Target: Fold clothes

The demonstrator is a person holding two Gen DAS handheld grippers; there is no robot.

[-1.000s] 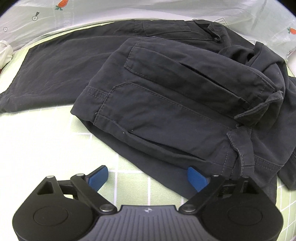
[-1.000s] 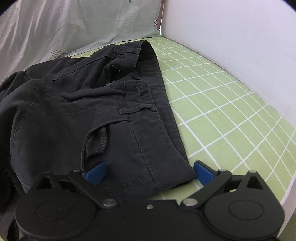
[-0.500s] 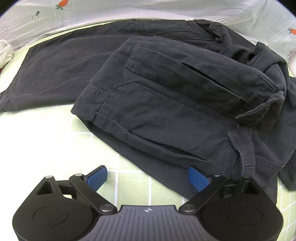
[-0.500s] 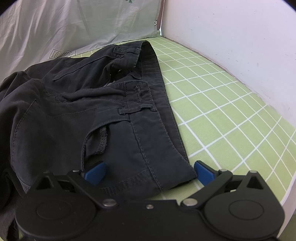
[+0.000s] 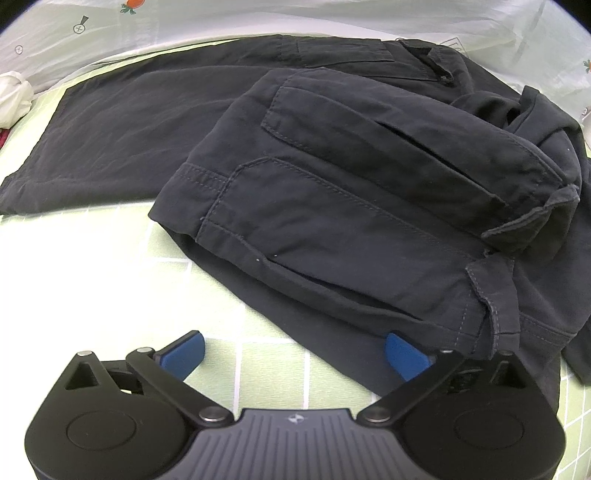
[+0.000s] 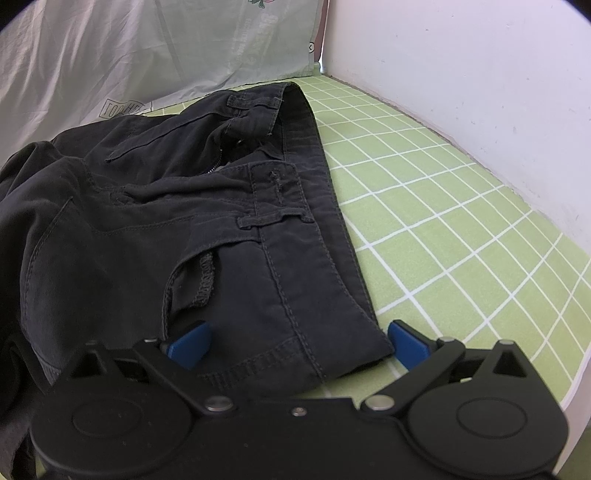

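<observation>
Beyond spread right tongs (image 6: 297, 341), trousers' (image 6: 155, 236) waistband; before left tongs (image 5: 293, 350), opening, folded legs.

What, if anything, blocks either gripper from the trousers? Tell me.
Nothing visible does. The left gripper, jaws opening, sits at the trousers' near edge; the right gripper stands open astride the waistband corner. Only the green checked sheet lies around them.

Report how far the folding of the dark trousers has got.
Done: one leg of the dark navy cotton trousers is doubled back over the other, which lies flat toward the white sheet. In hand: nothing is gripped; the left gripper is opening over the lower fabric edge, and the right gripper stands open astride the waistband corner. Left: the rumpled waist end on the green checked cover needs flattening and further folds.
</observation>
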